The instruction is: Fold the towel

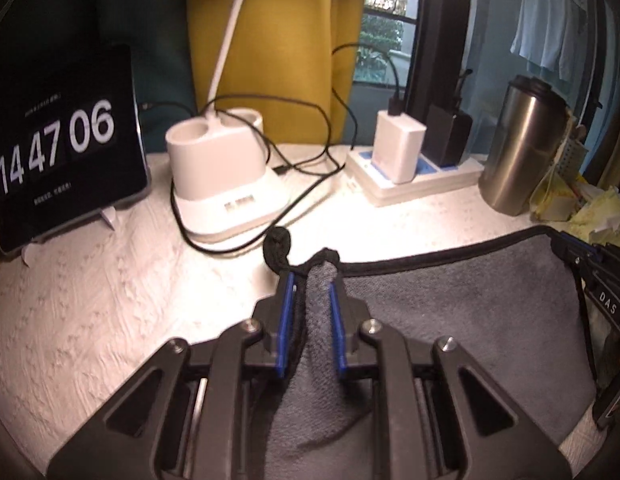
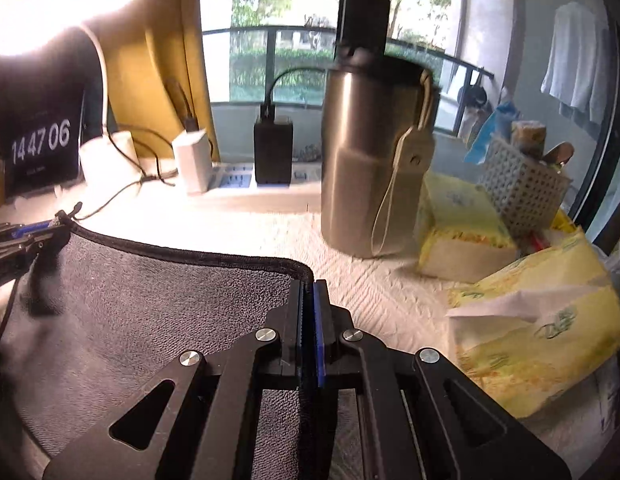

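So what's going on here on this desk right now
A person is folding a grey towel with two hand-held grippers. The left gripper has its jaws shut on one bunched corner, by the black hanging loop. The right gripper is shut on the other corner of the same black-trimmed edge. That edge stretches between them over the white textured tabletop, close to a steel flask and tissue packs.

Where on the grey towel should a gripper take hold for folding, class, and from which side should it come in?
At a far corner of the grey towel, along its black-bound edge, coming in from the near side over the cloth. The bound corners are its firmest points; the left gripper and right gripper each pinch one, and the edge runs taut between them.
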`<state>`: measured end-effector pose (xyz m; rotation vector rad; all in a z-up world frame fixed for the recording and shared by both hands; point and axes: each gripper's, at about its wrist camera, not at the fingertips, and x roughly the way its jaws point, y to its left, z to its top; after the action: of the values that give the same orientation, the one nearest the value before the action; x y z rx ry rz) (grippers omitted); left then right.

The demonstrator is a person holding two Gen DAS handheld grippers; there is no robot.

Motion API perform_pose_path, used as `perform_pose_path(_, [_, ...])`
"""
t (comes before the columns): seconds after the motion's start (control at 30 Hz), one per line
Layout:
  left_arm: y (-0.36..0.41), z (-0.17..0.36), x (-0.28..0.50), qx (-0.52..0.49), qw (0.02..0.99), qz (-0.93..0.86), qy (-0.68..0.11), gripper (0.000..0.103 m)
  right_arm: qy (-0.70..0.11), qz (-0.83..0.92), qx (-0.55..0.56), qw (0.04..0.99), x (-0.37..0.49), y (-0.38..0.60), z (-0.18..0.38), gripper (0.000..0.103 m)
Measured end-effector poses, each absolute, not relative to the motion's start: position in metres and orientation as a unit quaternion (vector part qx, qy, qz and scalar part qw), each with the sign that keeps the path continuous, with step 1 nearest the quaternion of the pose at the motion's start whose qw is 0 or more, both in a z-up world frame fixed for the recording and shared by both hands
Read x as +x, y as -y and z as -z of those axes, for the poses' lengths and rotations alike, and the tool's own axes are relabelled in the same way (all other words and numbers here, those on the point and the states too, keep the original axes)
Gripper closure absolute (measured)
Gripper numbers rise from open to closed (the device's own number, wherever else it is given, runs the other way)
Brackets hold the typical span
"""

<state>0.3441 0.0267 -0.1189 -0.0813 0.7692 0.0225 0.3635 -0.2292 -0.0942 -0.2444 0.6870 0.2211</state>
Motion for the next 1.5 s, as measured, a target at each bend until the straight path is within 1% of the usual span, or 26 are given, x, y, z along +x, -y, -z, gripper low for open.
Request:
perform_pose_path(0.27, [-0.028, 0.135, 0.353, -0.048, 0.909, -0.010, -0.415, 0.083, -0.376, -0.097, -0.126, 0.913, 0.376, 0.227, 0.107, 0.098])
perform_pose_path(0.5, [-0.024, 0.139, 0.361, -0.041, 0.902, -0.012, -0.431, 0.082, -0.419, -0.089, -0.130, 0.894, 0.388, 0.225, 0.120, 0.098])
perform_pose_path(0.67, [-0.023, 0.136, 0.360, -0.038, 0.901, -0.014, -0.433, 0.081, -0.416, -0.082, -0.141, 0.895, 0.385, 0.221, 0.121, 0.097])
perform_pose_path(0.8, [-0.023, 0.132, 0.360, -0.035, 0.903, -0.014, -0.428, 0.078, -0.413, -0.080, -0.140, 0.896, 0.383, 0.222, 0.120, 0.093])
perform_pose_path(0.83, [-0.024, 0.130, 0.360, -0.035, 0.905, -0.015, -0.425, 0.077, -0.412, -0.079, -0.139, 0.897, 0.383, 0.223, 0.120, 0.091])
perform_pose_path(0.9, [-0.024, 0.126, 0.360, -0.035, 0.907, -0.021, -0.419, 0.072, -0.411, -0.075, -0.136, 0.898, 0.380, 0.226, 0.118, 0.082])
perform_pose_path(0.93, [-0.025, 0.124, 0.359, -0.035, 0.908, -0.022, -0.418, 0.070, -0.411, -0.074, -0.134, 0.898, 0.380, 0.227, 0.117, 0.079])
perform_pose_path(1.0, [-0.026, 0.120, 0.357, -0.036, 0.909, -0.023, -0.414, 0.067, -0.411, -0.075, -0.130, 0.899, 0.379, 0.229, 0.114, 0.070])
perform_pose_path(1.03, [-0.027, 0.119, 0.355, -0.037, 0.910, -0.024, -0.413, 0.061, -0.409, -0.076, -0.129, 0.900, 0.378, 0.229, 0.111, 0.069])
perform_pose_path(1.07, [-0.027, 0.118, 0.355, -0.038, 0.910, -0.024, -0.412, 0.049, -0.408, -0.077, -0.129, 0.901, 0.377, 0.229, 0.108, 0.067])
perform_pose_path(1.1, [-0.027, 0.116, 0.353, -0.041, 0.911, -0.023, -0.410, 0.043, -0.404, -0.077, -0.129, 0.902, 0.375, 0.229, 0.105, 0.066])
perform_pose_path(1.13, [-0.028, 0.113, 0.351, -0.043, 0.912, -0.024, -0.407, 0.034, -0.402, -0.077, -0.129, 0.903, 0.375, 0.229, 0.102, 0.066])
perform_pose_path(1.17, [-0.027, 0.111, 0.349, -0.044, 0.913, -0.023, -0.404, 0.031, -0.400, -0.078, -0.129, 0.904, 0.373, 0.229, 0.100, 0.066])
perform_pose_path(1.5, [-0.029, 0.093, 0.330, -0.050, 0.920, -0.023, -0.388, 0.030, -0.383, -0.079, -0.127, 0.912, 0.358, 0.222, 0.078, 0.065])
